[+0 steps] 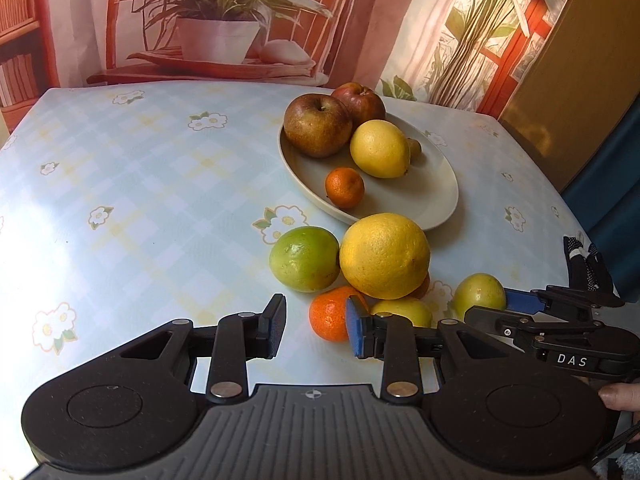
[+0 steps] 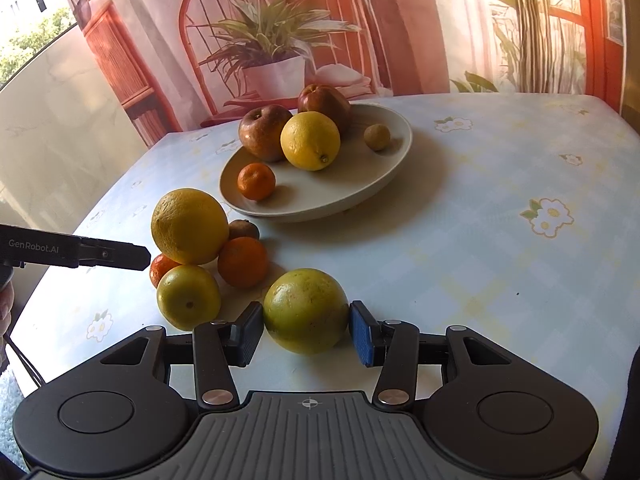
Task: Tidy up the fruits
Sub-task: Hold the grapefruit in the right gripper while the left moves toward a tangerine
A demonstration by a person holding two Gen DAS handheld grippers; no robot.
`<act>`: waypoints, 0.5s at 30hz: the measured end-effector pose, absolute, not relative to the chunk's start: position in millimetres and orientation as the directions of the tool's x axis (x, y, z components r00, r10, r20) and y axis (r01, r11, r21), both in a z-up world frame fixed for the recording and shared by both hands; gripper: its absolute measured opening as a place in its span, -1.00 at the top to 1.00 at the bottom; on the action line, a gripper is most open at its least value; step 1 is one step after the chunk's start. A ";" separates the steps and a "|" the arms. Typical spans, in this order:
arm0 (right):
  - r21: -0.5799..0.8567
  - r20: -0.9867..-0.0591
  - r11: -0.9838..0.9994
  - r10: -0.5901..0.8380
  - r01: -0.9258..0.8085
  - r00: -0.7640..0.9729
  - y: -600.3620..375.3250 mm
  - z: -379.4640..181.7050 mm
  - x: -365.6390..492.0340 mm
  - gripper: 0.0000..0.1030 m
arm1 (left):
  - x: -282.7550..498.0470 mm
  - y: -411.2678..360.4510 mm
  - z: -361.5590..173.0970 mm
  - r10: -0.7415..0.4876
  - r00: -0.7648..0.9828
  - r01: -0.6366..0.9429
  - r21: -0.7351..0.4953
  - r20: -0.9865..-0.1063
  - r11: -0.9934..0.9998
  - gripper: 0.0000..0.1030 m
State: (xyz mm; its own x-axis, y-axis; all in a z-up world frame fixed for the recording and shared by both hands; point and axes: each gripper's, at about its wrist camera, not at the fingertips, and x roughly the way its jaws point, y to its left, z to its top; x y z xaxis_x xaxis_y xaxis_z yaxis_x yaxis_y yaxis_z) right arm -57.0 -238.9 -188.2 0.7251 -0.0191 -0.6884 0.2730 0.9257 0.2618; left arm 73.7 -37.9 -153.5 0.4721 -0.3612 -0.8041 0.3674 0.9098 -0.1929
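A beige plate (image 1: 424, 204) (image 2: 320, 200) holds two apples (image 1: 318, 124), a lemon (image 1: 379, 148), a tangerine (image 1: 345, 187) and a small olive-coloured fruit (image 2: 377, 137). In front of it on the table lie a large yellow citrus (image 1: 384, 256) (image 2: 188, 226), a green citrus (image 1: 304, 258), a yellow-green fruit (image 2: 188, 298) and tangerines (image 2: 242, 262). My left gripper (image 1: 316, 328) stands narrowly open over the tablecloth. One tangerine (image 1: 330, 314) lies just past its right fingertip. My right gripper (image 2: 306, 336) is shut on a greenish-yellow citrus (image 2: 306, 310) (image 1: 480, 292) that rests on the table.
The table wears a pale blue flowered cloth (image 1: 140, 200), sunlit at the left. A printed curtain (image 1: 360, 20) hangs behind the far edge. The person's fingertip (image 1: 620, 398) shows at the right gripper's handle. The table's right side (image 2: 500, 240) is bare cloth.
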 end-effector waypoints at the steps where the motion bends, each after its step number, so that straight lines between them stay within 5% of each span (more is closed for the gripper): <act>1: 0.262 -0.688 0.926 -0.019 0.273 0.725 -239.0 -188.1 -57.0 0.16 | 72.5 -39.8 -153.9 -0.366 0.471 0.381 -0.190 -0.803 0.905 0.33; 15: 0.266 -0.688 0.925 -0.017 0.273 0.726 -239.2 -188.3 -56.6 0.16 | 81.7 -58.1 -164.9 -0.383 0.434 0.445 -0.175 -0.815 0.878 0.33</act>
